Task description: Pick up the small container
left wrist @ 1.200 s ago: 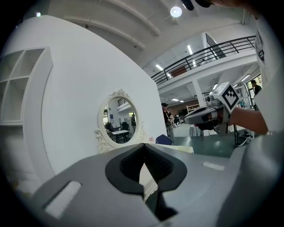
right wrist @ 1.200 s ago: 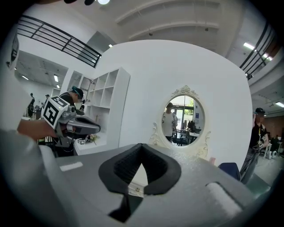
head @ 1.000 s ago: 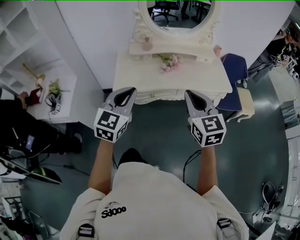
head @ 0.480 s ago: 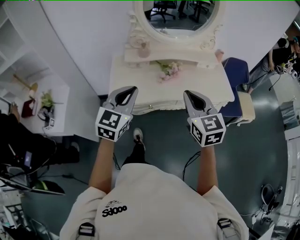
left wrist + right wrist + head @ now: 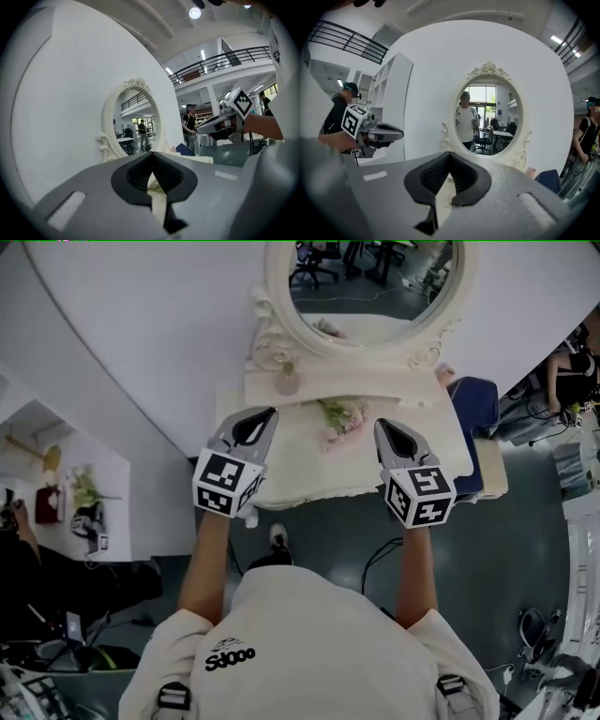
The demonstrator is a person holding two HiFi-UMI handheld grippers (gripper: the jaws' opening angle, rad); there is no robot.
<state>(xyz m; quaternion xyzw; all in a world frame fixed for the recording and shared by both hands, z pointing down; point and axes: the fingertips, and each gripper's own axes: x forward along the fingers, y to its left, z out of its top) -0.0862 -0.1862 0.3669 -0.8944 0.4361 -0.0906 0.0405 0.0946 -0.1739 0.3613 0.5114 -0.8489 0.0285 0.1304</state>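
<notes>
A small pinkish container (image 5: 287, 381) stands on the raised shelf under the oval mirror (image 5: 370, 287) of a white dressing table (image 5: 300, 460). A second small pink item (image 5: 443, 374) sits at the shelf's right end. Pink flowers (image 5: 339, 416) lie on the tabletop between my two grippers. My left gripper (image 5: 267, 414) is over the table's left part, shut and empty, short of the container. My right gripper (image 5: 380, 425) hovers over the right part, also shut and empty. In the left gripper view the jaws (image 5: 151, 154) meet at the tips; likewise in the right gripper view (image 5: 449, 154).
A blue chair (image 5: 478, 399) stands just right of the table. A white shelf unit (image 5: 56, 474) with flowers and small items is at the left. A person in black (image 5: 344, 108) stands left, others (image 5: 572, 362) at the right. Cables lie on the dark floor (image 5: 525, 540).
The dressing table has come closer. Both grippers, before in front of the table's edge, are now over its top. Both stayed shut.
</notes>
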